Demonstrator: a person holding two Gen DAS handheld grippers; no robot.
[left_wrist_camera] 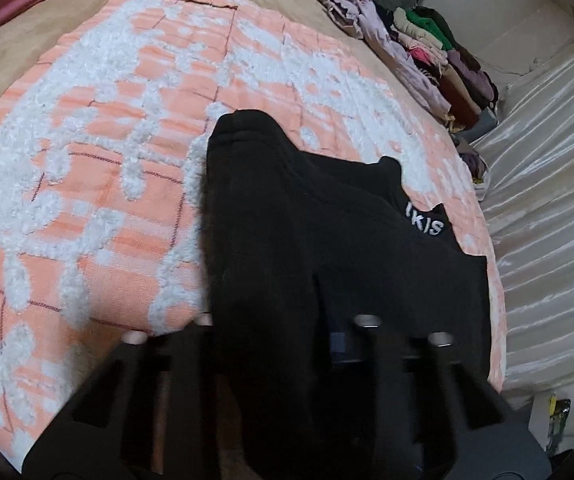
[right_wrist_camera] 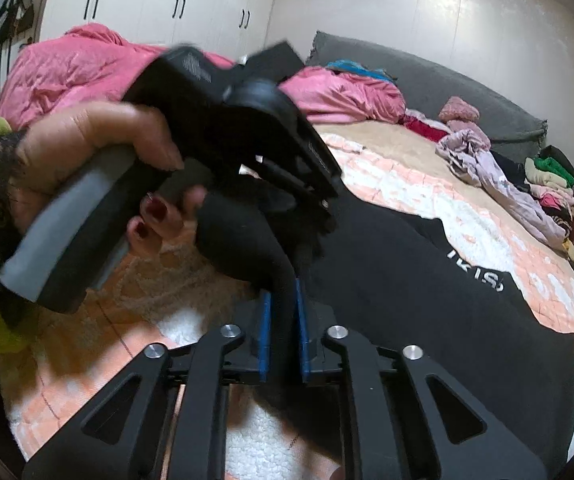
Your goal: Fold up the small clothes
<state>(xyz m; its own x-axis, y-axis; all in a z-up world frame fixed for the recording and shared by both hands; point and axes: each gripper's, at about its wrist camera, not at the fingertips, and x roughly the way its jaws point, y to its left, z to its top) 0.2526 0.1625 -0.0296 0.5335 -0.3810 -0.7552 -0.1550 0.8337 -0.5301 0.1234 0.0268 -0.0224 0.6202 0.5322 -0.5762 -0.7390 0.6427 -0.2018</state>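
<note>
Your right gripper (right_wrist_camera: 283, 320) has its blue-padded fingers (right_wrist_camera: 265, 332) nearly closed, pinching a narrow fold of the black garment (right_wrist_camera: 427, 300), which lies spread over the orange and white blanket (right_wrist_camera: 407, 192) on the bed. Your left gripper (right_wrist_camera: 307, 216), held in your left hand (right_wrist_camera: 99, 152), has its fingers drawn close together with black cloth bunched between them. In the left wrist view that cloth rises up between the fingers and hides them. A pile of clothes (left_wrist_camera: 427, 52) sits near the bed's far edge.
</note>
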